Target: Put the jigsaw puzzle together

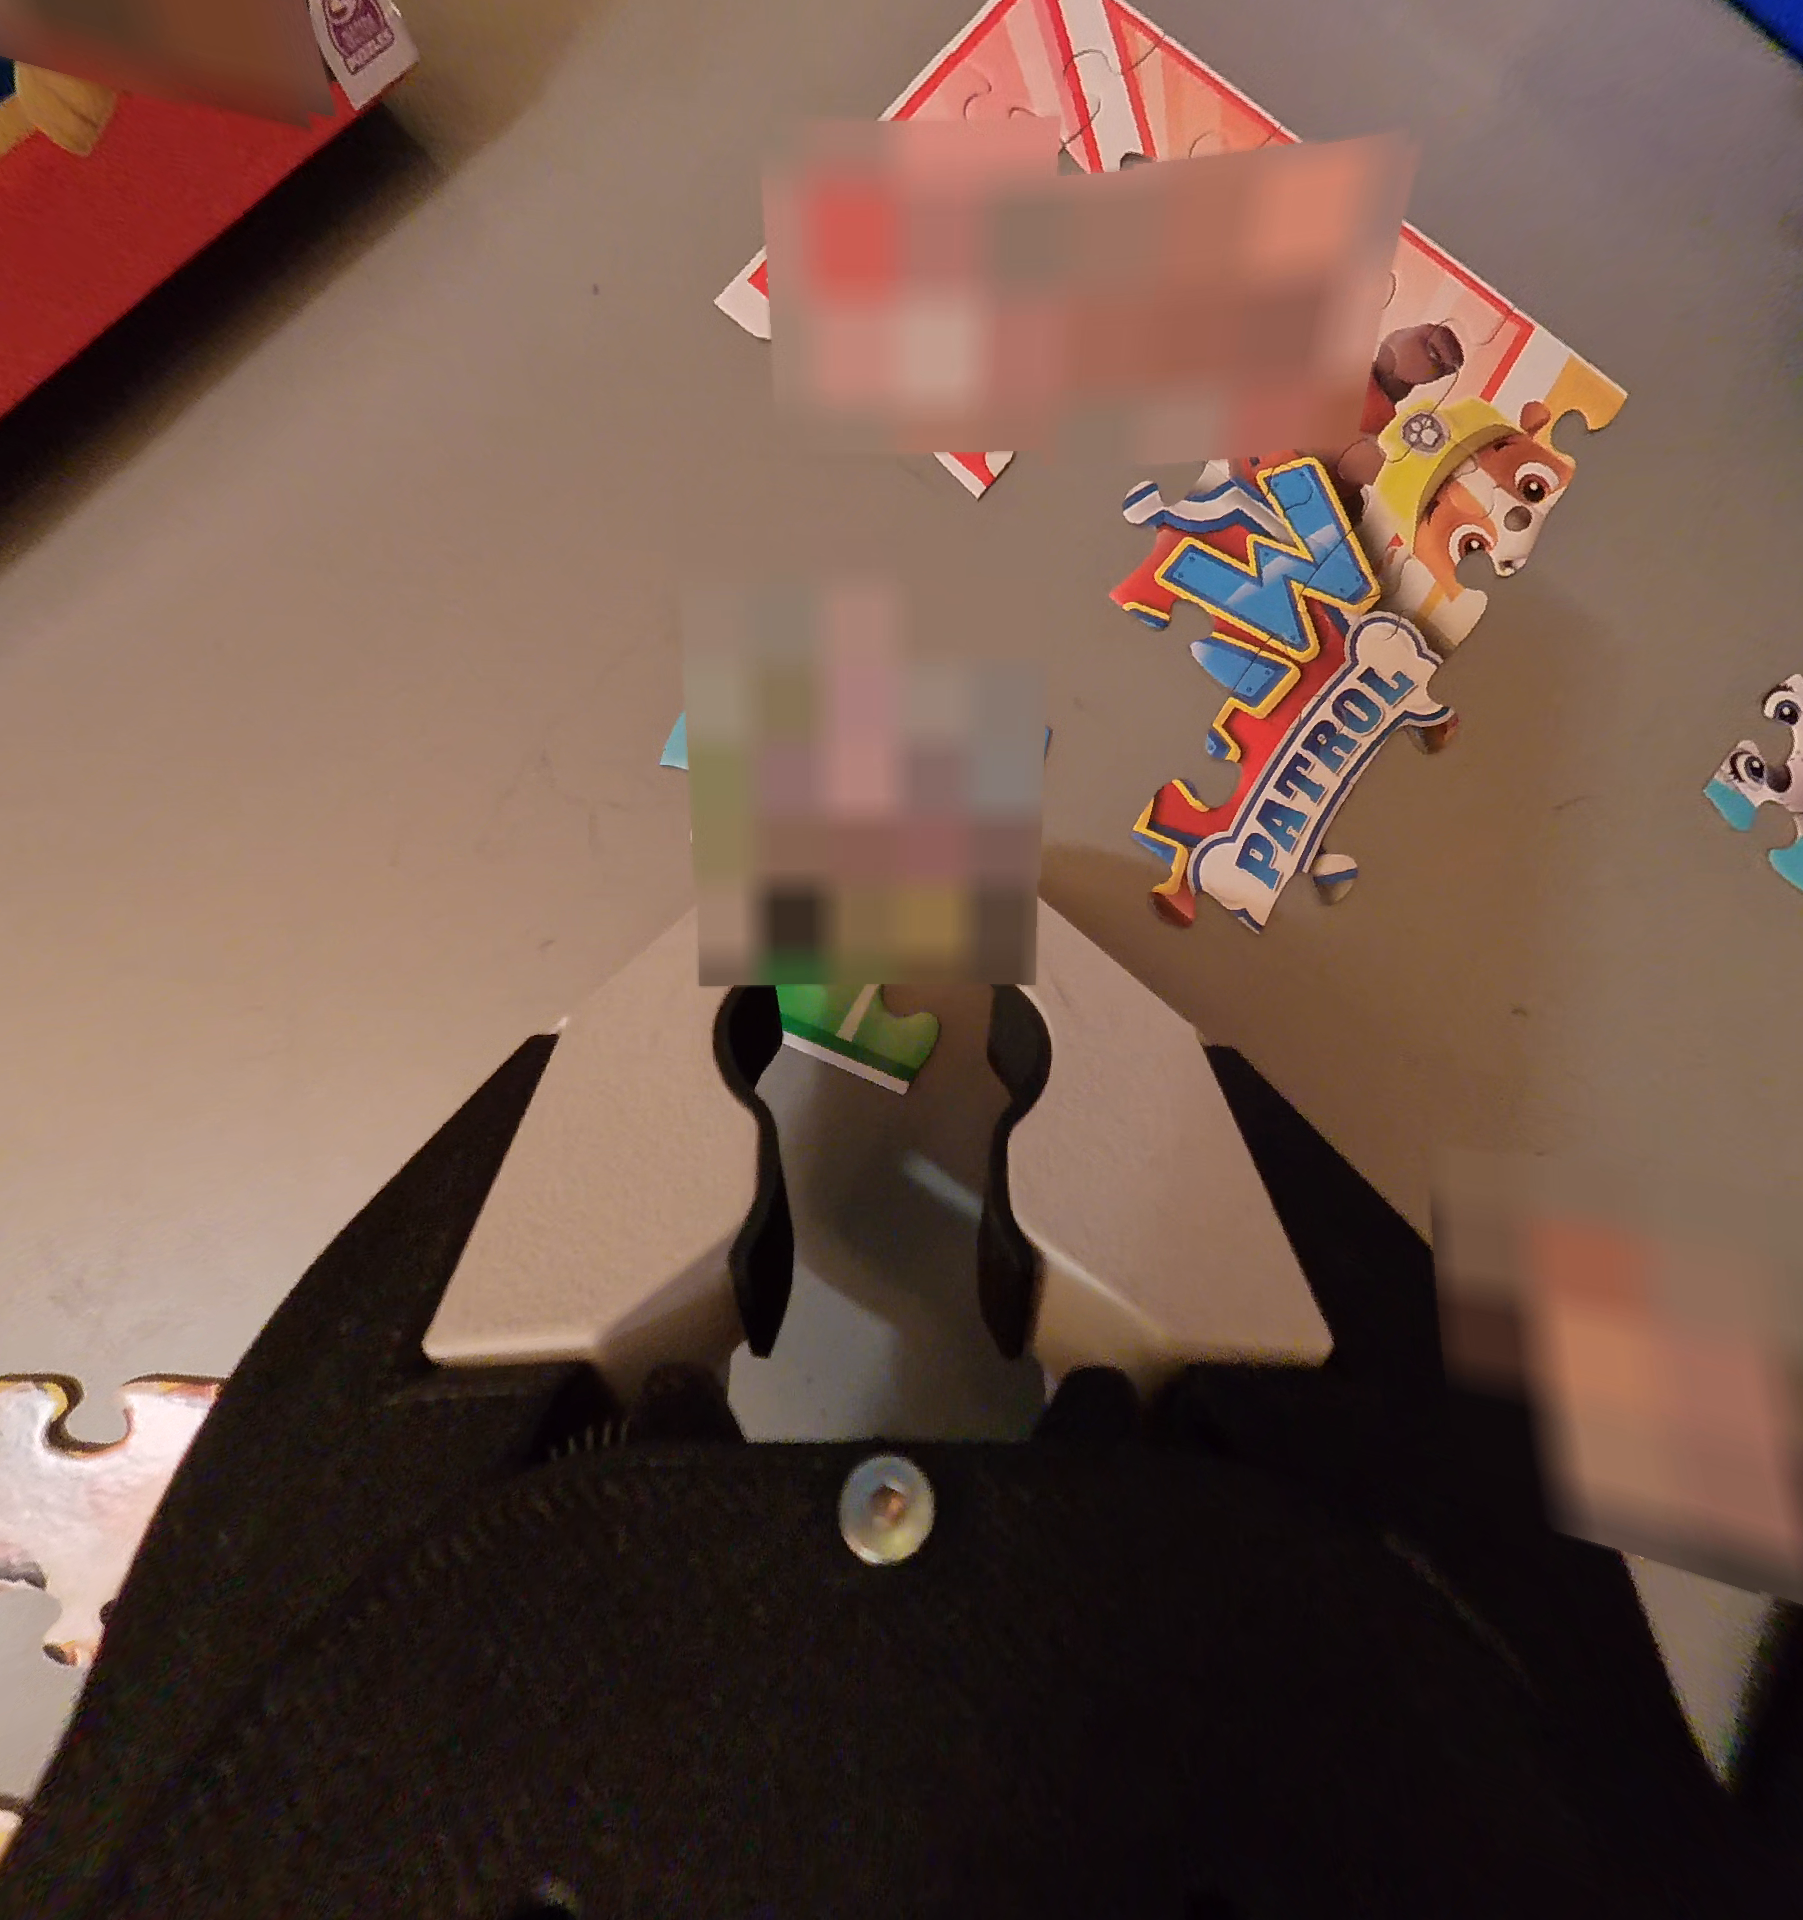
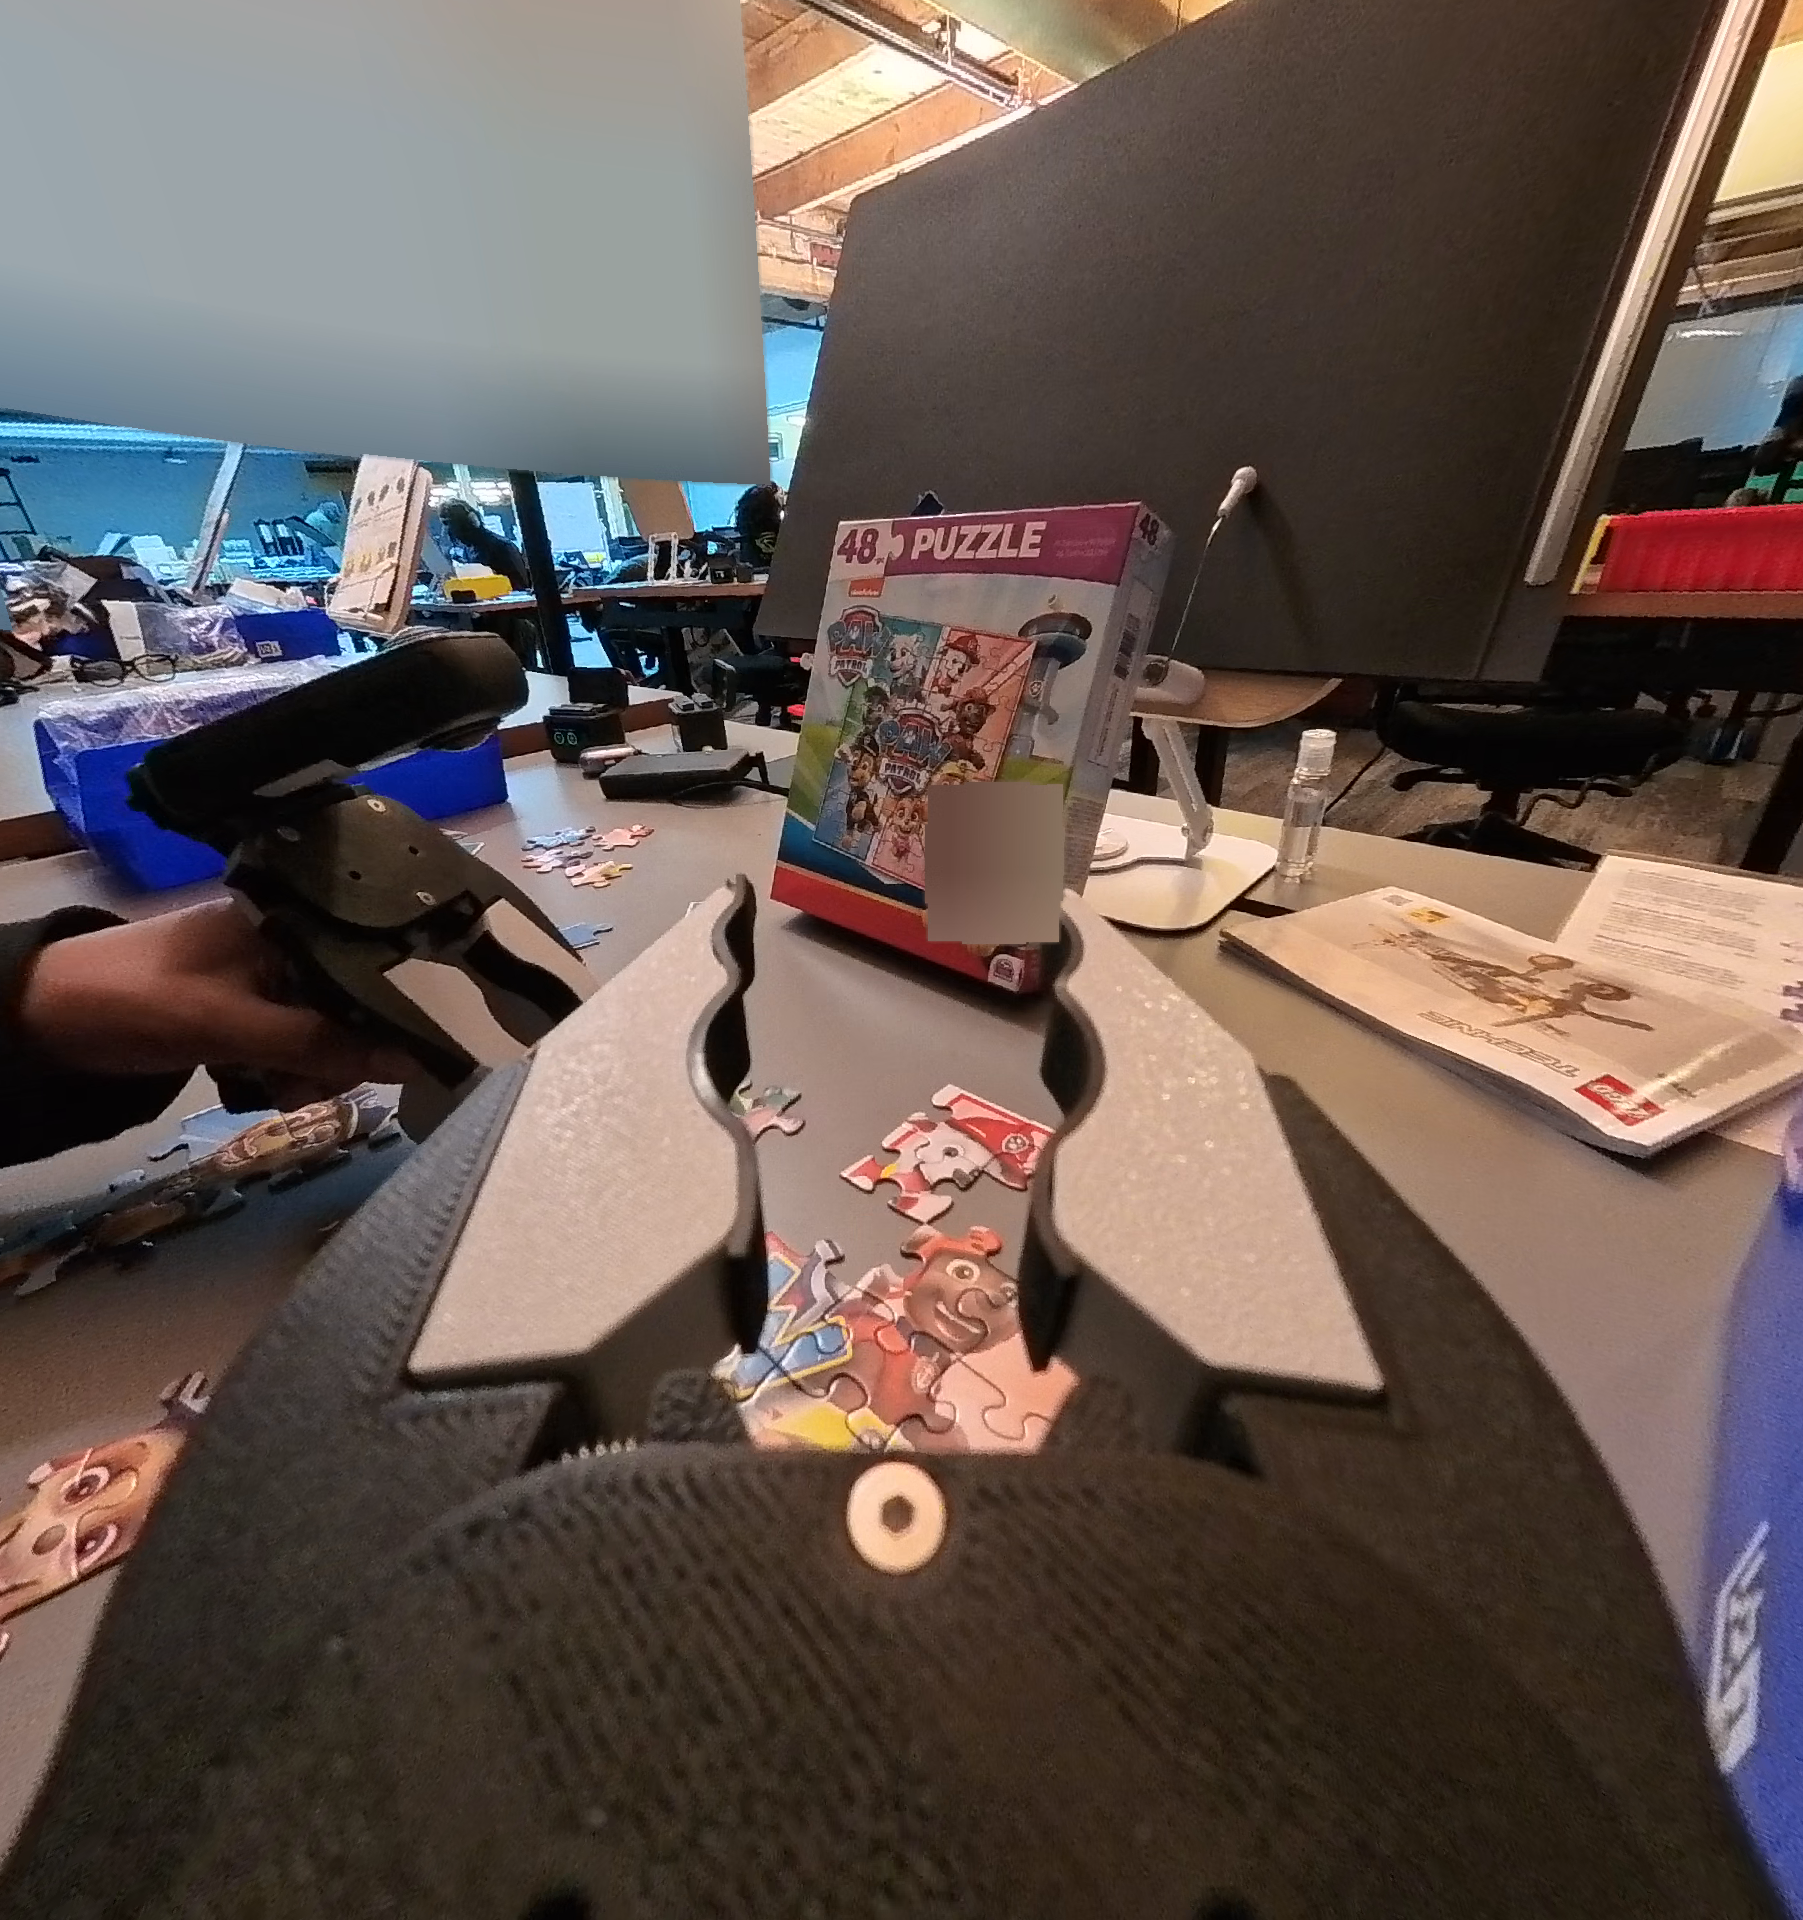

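Between the narrowed fingers of the left gripper point(image 1: 881, 1003) a green puzzle piece point(image 1: 855, 1034) is seen gripped above the grey table point(image 1: 305, 831) — the tips being masked by blur — while the right gripper point(image 2: 902, 935) is held spread and empty over loose pieces point(image 2: 944, 1143) near the puzzle box point(image 2: 970, 727).
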A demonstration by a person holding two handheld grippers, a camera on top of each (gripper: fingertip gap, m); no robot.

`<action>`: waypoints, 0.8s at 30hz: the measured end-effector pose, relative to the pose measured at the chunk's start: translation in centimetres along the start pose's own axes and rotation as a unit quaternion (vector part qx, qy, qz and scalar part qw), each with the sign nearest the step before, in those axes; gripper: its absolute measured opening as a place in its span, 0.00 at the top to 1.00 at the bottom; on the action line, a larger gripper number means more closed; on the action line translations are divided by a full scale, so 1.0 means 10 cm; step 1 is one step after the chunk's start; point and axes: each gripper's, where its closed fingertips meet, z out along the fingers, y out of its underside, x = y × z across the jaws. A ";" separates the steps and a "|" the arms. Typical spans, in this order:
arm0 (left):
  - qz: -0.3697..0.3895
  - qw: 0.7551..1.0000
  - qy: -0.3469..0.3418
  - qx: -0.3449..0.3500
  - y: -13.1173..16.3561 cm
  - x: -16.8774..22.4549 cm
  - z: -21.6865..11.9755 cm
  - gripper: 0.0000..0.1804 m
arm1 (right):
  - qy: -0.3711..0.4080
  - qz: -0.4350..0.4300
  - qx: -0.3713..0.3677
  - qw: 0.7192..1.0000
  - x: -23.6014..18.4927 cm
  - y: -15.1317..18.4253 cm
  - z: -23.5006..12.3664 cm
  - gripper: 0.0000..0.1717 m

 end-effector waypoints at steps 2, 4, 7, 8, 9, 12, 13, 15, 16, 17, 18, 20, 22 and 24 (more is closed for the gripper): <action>0.005 1.000 0.005 -0.001 0.00 0.01 0.00 0.82 | 0.000 0.000 0.001 1.000 0.00 0.00 0.00 0.69; 0.012 1.000 0.012 -0.002 0.01 0.04 0.00 0.82 | -0.001 0.001 0.000 1.000 0.00 0.00 0.00 0.69; 0.023 0.999 0.025 -0.004 0.02 0.09 0.00 0.82 | -0.001 0.001 0.000 1.000 0.00 0.00 0.00 0.69; 0.026 0.999 0.027 -0.005 0.01 0.09 0.00 0.82 | -0.001 0.001 -0.001 1.000 -0.01 0.00 0.00 0.69; 0.028 0.999 0.029 -0.005 0.01 0.11 0.00 0.82 | -0.001 0.000 -0.001 1.000 -0.01 0.00 0.00 0.69; 0.038 0.999 0.036 -0.008 0.00 0.13 0.01 0.82 | -0.001 0.001 -0.001 1.000 -0.01 0.01 0.00 0.69; 0.043 0.998 0.039 -0.009 0.00 0.14 0.02 0.82 | -0.001 0.001 -0.001 1.000 -0.01 0.01 0.00 0.69; 0.054 0.998 0.044 -0.012 -0.01 0.16 0.03 0.82 | -0.001 0.001 -0.001 1.000 -0.01 0.00 0.00 0.69; 0.058 0.997 0.046 -0.014 -0.01 0.16 0.03 0.82 | -0.002 0.001 -0.001 1.000 -0.01 0.00 0.00 0.69; 0.062 0.997 0.049 -0.015 -0.02 0.17 0.04 0.82 | -0.002 0.002 -0.001 1.000 -0.01 0.00 0.00 0.69; 0.066 0.996 0.052 -0.015 -0.03 0.18 0.04 0.82 | -0.002 0.002 -0.001 1.000 -0.01 0.00 0.00 0.69; 0.074 0.995 0.062 -0.013 -0.04 0.19 0.06 0.82 | -0.002 0.001 -0.001 1.000 -0.02 0.00 0.00 0.69; 0.079 0.994 0.072 -0.010 -0.06 0.20 0.07 0.82 | -0.002 0.002 -0.001 1.000 -0.02 0.00 0.00 0.69; 0.081 0.994 0.079 -0.010 -0.07 0.20 0.07 0.83 | -0.002 0.002 -0.001 1.000 -0.02 0.00 0.00 0.69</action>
